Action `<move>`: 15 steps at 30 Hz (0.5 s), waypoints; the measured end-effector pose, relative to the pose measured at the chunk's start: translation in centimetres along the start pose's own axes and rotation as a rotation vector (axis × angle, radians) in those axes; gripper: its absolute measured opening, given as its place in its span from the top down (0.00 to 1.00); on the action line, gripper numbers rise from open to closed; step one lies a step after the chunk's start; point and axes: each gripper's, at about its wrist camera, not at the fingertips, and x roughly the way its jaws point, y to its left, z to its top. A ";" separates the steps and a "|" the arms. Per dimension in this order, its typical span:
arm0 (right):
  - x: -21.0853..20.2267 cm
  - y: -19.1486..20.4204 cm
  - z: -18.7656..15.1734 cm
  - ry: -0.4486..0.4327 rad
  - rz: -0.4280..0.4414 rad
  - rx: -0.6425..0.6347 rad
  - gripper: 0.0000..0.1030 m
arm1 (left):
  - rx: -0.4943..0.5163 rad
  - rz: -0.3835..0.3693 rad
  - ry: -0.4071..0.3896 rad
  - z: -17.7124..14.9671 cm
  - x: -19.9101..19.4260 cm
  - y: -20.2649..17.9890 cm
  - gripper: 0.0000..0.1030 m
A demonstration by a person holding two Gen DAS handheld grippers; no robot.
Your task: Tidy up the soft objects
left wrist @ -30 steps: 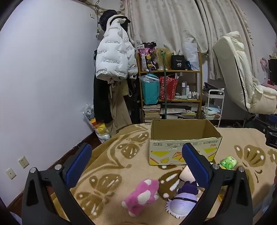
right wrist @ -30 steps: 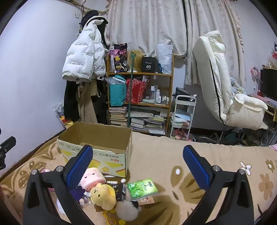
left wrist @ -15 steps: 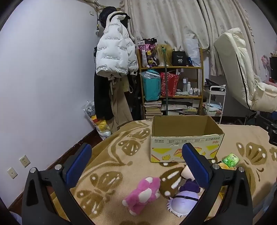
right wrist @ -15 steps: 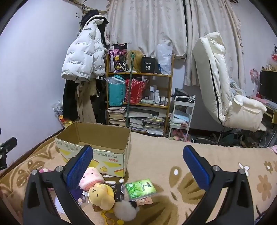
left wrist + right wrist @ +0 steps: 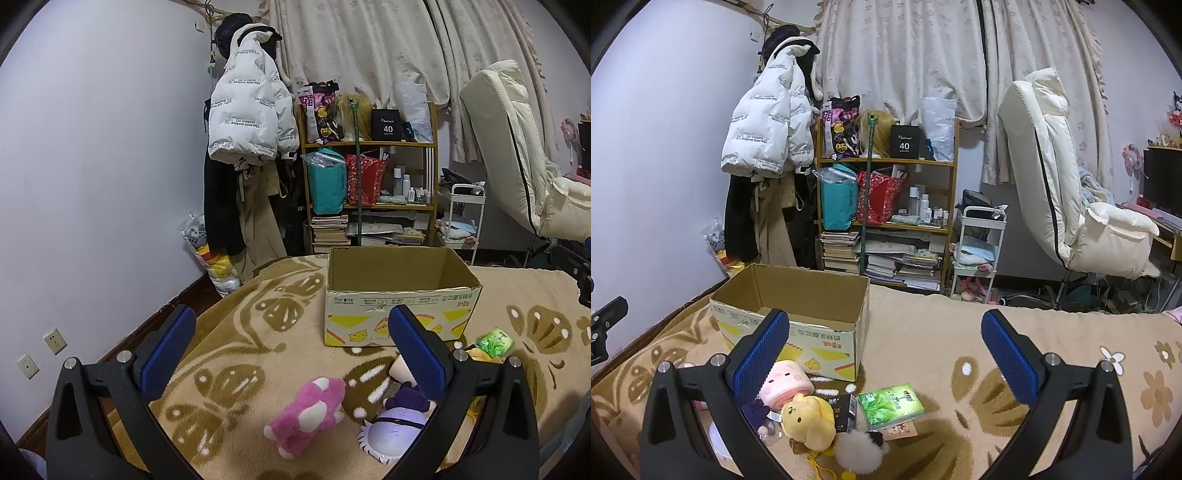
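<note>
Plainly soft and light, the pink plush toy [image 5: 306, 415] suits a mid-body pinch from the wide-open, empty left hand-held gripper [image 5: 291, 347].

Left wrist view: looked forward from low over the blanket [image 5: 240, 354], near the toys, box [image 5: 400, 295] centre-right. Right wrist view: same heading, set further right, box [image 5: 798, 310] at left. Shared: box, shelf [image 5: 369, 177] [image 5: 886, 206], jacket [image 5: 247, 114] [image 5: 768, 129], curtain, chair.
</note>
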 end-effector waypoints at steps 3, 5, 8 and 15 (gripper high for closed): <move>0.0 0.0 0.1 -0.001 -0.001 -0.002 0.00 | -0.001 0.000 0.001 0.0 0.0 0.0 0.00; 0.0 0.2 0.0 -0.001 -0.001 0.001 0.00 | -0.001 0.001 0.002 0.0 0.0 0.0 0.00; 0.0 0.1 0.1 -0.001 -0.003 0.000 0.00 | -0.001 0.000 0.000 0.0 0.0 0.0 0.00; -0.1 0.3 0.1 0.000 -0.004 -0.002 0.00 | 0.001 -0.001 0.001 0.0 0.0 0.0 0.00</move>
